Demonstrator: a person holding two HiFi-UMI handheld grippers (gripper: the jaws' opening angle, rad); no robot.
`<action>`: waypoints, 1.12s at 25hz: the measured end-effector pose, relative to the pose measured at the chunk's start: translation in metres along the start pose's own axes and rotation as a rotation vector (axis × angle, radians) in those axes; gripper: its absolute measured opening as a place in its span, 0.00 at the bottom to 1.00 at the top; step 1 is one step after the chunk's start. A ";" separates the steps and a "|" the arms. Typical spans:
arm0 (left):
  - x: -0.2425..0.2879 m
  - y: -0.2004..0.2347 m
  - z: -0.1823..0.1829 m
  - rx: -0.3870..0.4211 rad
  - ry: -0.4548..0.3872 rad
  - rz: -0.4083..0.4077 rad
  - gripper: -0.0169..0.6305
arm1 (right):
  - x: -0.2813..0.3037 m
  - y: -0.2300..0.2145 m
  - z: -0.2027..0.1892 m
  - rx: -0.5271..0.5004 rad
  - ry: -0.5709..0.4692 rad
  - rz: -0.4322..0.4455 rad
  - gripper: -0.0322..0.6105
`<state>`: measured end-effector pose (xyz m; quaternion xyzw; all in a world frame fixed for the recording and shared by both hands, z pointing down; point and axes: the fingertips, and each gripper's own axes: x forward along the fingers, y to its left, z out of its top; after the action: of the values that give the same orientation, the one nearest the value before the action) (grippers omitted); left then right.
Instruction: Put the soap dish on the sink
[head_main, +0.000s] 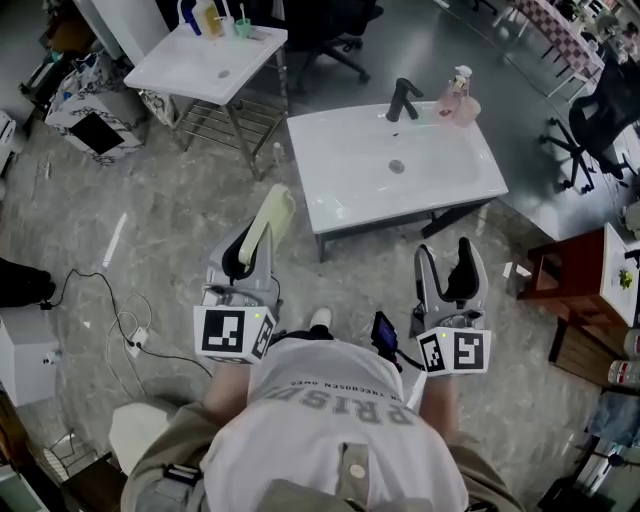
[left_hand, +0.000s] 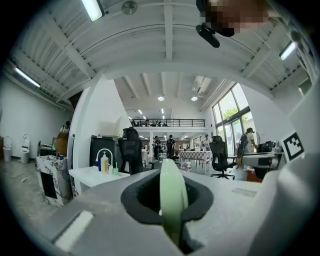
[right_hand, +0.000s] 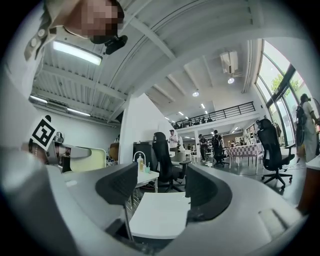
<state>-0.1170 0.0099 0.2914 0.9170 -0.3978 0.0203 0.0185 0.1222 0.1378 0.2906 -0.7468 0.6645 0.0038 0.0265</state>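
A pale green soap dish (head_main: 270, 224) stands on edge between the jaws of my left gripper (head_main: 247, 256), which is shut on it; in the left gripper view the soap dish (left_hand: 172, 206) shows edge-on as a narrow green band. My right gripper (head_main: 452, 268) is open and holds nothing, its black pads (right_hand: 117, 183) standing apart. Both grippers are held level in front of the person, short of the white sink (head_main: 348, 182). That sink has a black faucet (head_main: 402, 99) and a pink soap bottle (head_main: 457, 97) on its far rim. The sink (right_hand: 160, 214) lies straight ahead in the right gripper view.
A second white sink (head_main: 195, 66) on a metal stand with bottles is at the back left. A patterned box (head_main: 92, 112) sits beside it. Cables (head_main: 118, 320) lie on the floor at left. Office chairs (head_main: 598, 128) and a red-brown cabinet (head_main: 566, 281) stand at right.
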 end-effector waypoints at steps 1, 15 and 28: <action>0.005 0.003 0.000 -0.003 0.000 -0.001 0.05 | 0.006 0.000 -0.001 0.000 0.002 -0.001 0.51; 0.051 0.029 -0.021 -0.025 0.067 0.036 0.05 | 0.079 -0.015 -0.029 0.016 0.082 0.055 0.51; 0.123 0.018 -0.013 -0.028 0.063 0.122 0.05 | 0.160 -0.065 -0.027 0.018 0.076 0.181 0.51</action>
<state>-0.0460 -0.0914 0.3112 0.8897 -0.4523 0.0446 0.0423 0.2049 -0.0144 0.3137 -0.6831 0.7298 -0.0283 0.0077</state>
